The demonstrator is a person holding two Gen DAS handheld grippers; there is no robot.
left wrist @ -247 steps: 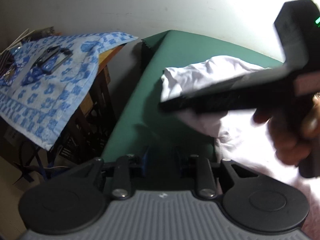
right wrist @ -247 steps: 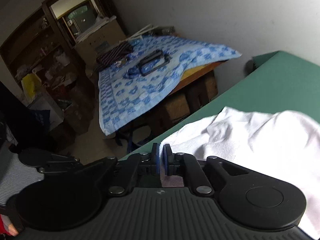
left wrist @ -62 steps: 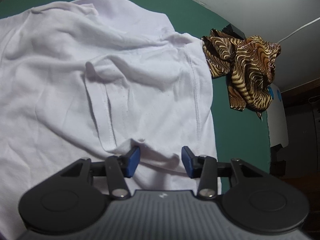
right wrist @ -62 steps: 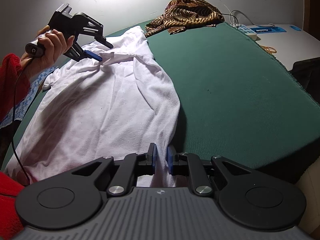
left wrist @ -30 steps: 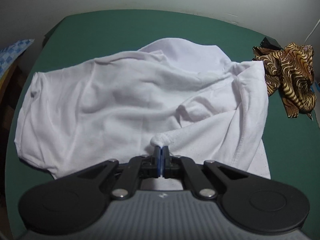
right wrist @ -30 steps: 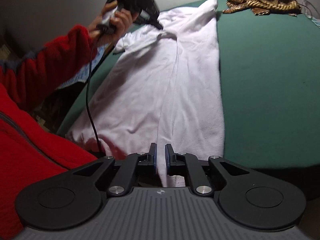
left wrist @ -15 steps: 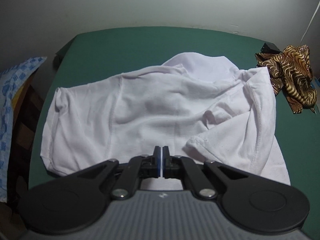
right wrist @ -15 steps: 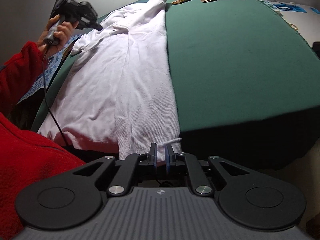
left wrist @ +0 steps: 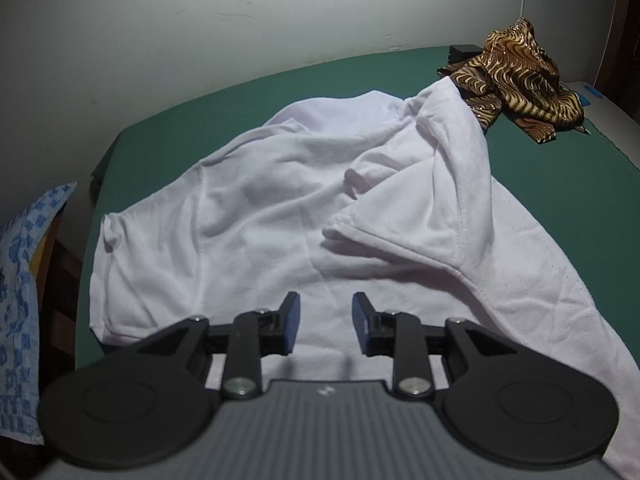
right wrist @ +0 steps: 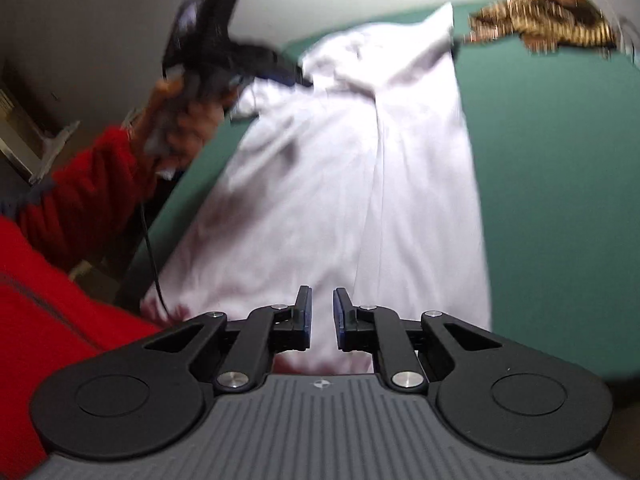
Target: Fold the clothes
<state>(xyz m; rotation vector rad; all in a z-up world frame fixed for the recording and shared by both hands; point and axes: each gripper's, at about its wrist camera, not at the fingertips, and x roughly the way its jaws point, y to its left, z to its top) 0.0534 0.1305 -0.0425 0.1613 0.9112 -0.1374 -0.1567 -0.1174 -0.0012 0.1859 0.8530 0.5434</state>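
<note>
White shirt (left wrist: 256, 216) lies spread on the green table (left wrist: 560, 184), one sleeve folded inward across its chest. Left gripper (left wrist: 325, 320) hovers over the near part of the shirt, jaws opening, pads apart, no cloth between them. Right gripper (right wrist: 320, 316) sits at the shirt's hem end; its pads stand slightly apart with a narrow gap, nothing visibly pinched, the picture blurred. A hand (right wrist: 180, 120) in a red sleeve (right wrist: 88, 188) holds the left gripper near the collar end. Brown striped cloth (left wrist: 516, 80) is bunched at the far corner, touching the shirt. White wall (left wrist: 240, 20) behind; blue patterned cloth (left wrist: 24, 280) beside the table.
</note>
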